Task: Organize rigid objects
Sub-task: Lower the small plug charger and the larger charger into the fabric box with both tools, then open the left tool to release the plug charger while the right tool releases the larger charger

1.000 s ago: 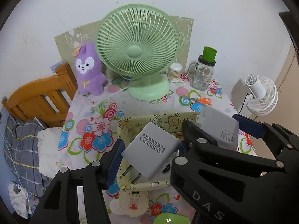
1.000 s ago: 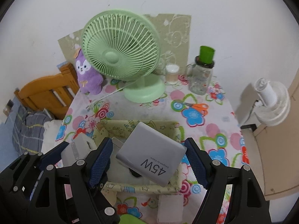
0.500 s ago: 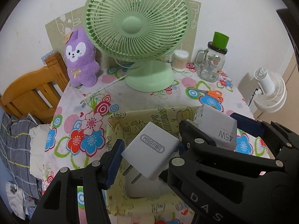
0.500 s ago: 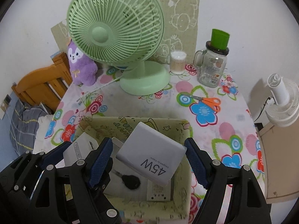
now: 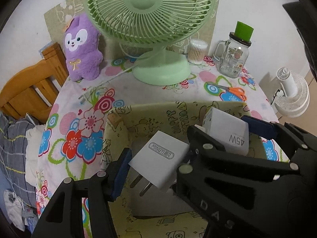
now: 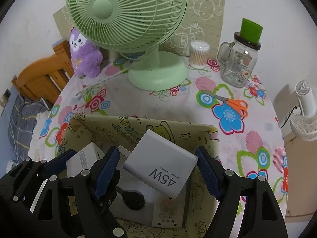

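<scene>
left gripper (image 5: pixel 156 163) over the yellow box (image 5: pixel 138 123), jaws opening just now, small white plug (image 5: pixel 161 159) between the blue pads and touching both, two metal pins poking down toward the box floor. word "mingyi" on the top face. tilted, one corner higher.

right gripper (image 6: pixel 158 167) just beside it, also over the box, pinching the big white charger (image 6: pixel 160 164) by two of its edges. "45w" on the face, upside down from this side. tilted too, far end up. same charger seen in the left view (image 5: pixel 227 132), at the right, held above the box.

inside the box, under the charger: a small black thing (image 6: pixel 132 197) with a cord, and a flat white pack (image 6: pixel 168 212) on the floor. can't tell what the pack is.

behind the box, on the flower tablecloth (image 6: pixel 138 103): green fan (image 6: pixel 128 15) in the middle, purple plush toy (image 6: pixel 85 55) at the left, tub of cotton swabs (image 6: pixel 199 54) and glass jar mug (image 6: pixel 240 63) with a green top at the right. orange scissors (image 6: pixel 232 104) lying flat between jar and box. wooden chair (image 6: pixel 43 73) at the far left, white fan (image 6: pixel 306 109) off the table at the right.
</scene>
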Available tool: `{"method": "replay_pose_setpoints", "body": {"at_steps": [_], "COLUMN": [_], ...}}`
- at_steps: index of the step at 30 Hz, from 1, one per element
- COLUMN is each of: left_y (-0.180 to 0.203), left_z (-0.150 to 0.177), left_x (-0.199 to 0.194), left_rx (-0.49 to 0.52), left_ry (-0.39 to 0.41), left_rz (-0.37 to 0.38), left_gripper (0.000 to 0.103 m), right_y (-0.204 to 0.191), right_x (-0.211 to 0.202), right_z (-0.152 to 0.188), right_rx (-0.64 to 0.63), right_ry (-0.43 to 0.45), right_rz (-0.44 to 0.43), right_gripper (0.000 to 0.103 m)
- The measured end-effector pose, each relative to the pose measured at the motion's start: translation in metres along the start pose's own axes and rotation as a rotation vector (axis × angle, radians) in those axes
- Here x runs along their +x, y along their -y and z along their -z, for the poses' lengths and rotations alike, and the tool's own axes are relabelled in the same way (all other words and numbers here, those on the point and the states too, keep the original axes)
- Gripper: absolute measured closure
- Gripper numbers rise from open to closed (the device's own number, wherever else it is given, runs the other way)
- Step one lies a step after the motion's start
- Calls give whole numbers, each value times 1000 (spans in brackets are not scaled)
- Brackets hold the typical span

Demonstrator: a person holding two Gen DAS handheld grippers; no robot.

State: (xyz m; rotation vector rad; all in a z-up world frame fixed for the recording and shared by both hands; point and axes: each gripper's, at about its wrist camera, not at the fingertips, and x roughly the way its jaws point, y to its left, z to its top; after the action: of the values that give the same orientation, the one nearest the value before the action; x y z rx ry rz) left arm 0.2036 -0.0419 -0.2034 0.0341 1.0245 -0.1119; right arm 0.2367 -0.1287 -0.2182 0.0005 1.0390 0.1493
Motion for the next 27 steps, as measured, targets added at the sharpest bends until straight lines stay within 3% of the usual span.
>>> {"method": "replay_pose_setpoints", "body": {"at_steps": [4,10,14,21,24,25,27], "left_y": [-5,-6,-3,1,3,3,3], "left_z": [2,1,2,0,3,3,3], "left_x": [-3,-4,-3,-1,-4,-6,-8], "left_rx": [7,34,59,54,59,59,53], "left_ry": [14,-14,-21,-41,-45,-47,-56], "left_rz": [6,35,23,13,7,6,3], "left_gripper": [18,17,15,12,11,9,9], "right_y": [-1,-9,-9,-4,-3,-4,-8], "right_x": [5,8,11,19,13,9,1], "right_z": [-1,-2,-4,0,3,4,5], "right_rx": [-7,-37,-52,-14,-7,-10,-41], "right_ry": [-6,-24,-34,-115,-106,-97,-74], "right_rz": [-6,-36,-30,-97,-108,-123,-121], "right_gripper": [23,23,22,22,21,20,9]}}
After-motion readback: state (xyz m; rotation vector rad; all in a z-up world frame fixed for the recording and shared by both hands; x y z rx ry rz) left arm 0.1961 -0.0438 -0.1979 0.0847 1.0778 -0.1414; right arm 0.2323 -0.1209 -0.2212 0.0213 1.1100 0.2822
